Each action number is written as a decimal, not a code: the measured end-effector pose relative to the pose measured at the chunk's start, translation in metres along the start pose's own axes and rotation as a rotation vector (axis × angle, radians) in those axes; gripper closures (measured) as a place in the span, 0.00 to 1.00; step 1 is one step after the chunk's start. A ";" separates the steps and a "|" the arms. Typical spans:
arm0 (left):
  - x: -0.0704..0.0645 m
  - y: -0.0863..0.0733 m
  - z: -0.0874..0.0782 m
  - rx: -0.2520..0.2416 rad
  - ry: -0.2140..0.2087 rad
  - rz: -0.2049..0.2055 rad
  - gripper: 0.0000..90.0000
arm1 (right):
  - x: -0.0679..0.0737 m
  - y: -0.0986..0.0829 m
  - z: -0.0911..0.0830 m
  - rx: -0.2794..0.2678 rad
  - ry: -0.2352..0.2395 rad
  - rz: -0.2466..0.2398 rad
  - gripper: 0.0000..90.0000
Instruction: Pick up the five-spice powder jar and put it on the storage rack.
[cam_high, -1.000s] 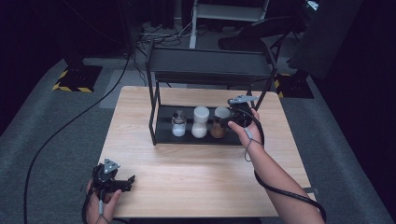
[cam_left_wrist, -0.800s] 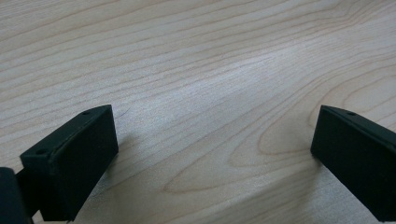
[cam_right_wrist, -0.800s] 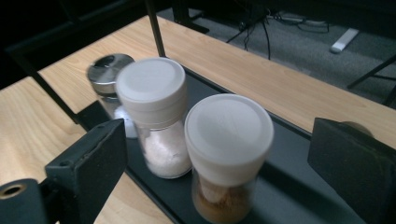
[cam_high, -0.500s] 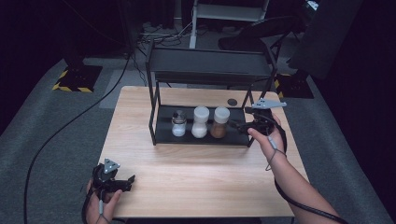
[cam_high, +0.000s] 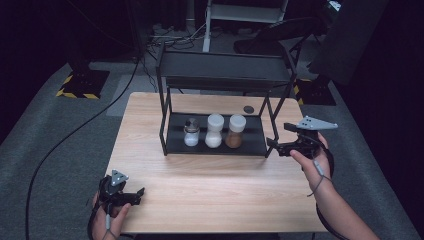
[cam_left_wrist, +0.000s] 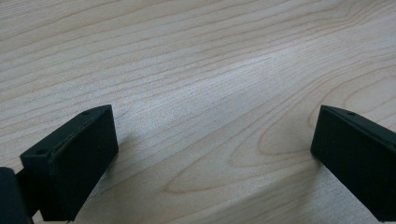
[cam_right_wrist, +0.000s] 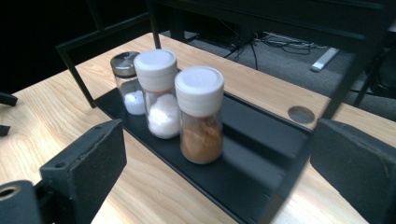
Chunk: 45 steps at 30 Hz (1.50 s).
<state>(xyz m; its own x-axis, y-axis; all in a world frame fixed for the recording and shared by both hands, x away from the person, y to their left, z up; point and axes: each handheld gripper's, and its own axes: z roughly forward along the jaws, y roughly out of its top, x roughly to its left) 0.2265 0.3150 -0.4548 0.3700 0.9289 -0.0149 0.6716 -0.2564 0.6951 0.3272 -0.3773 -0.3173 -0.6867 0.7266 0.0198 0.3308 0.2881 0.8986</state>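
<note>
With jaws spread wide and empty, right gripper (cam_high: 274, 146) faces the upright white-capped glass jar of brown powder (cam_high: 235, 131) at its 9 o'clock.

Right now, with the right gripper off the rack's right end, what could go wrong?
1. The right gripper, open, sits close to the rack's front right leg; reaching in could knock the frame.
2. The three jars stand tight together: grabbing the brown spice jar could bump the white-capped jar beside it.
3. The upper shelf hangs low over the jars, so a lift might strike it.
</note>
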 end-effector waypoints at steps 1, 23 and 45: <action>0.000 0.000 0.000 0.000 0.000 0.000 0.00 | -0.001 -0.002 -0.003 0.001 -0.003 0.001 0.04; 0.000 0.000 0.000 -0.001 0.000 0.000 0.00 | -0.002 -0.060 -0.025 0.011 -0.079 -0.010 0.01; 0.000 0.000 0.000 -0.001 0.001 -0.001 0.00 | -0.018 -0.126 -0.008 0.084 -0.195 0.114 0.01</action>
<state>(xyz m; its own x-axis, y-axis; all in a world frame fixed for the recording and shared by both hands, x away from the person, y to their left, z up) 0.2263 0.3149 -0.4549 0.3690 0.9293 -0.0146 0.6713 -0.2557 0.6957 0.2924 -0.4315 -0.4271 -0.5065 0.8618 0.0273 0.4574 0.2417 0.8558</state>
